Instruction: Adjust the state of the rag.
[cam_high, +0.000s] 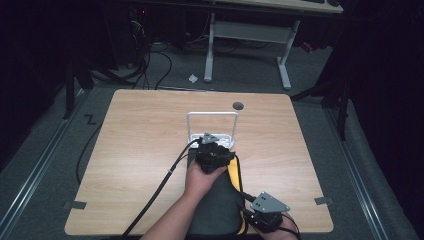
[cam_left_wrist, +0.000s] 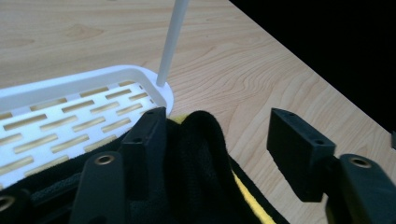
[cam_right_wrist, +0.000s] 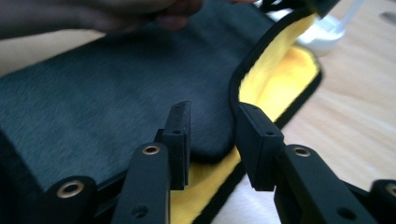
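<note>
White rack (cam_high: 212, 125) just beyond the cloth (cam_high: 220, 205), touching left gripper (cam_high: 214, 150)

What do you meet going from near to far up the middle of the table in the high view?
Right gripper → black cloth with yellow lining → left gripper → white slotted rack → round grommet hole in the table.

Laboratory or workshop setting: wooden counter (cam_high: 150, 150) on grey carpet (cam_high: 45, 165), floor rails (cam_high: 42, 159), loose cables (cam_high: 155, 65), white-framed desk (cam_high: 250, 35) behind.
</note>
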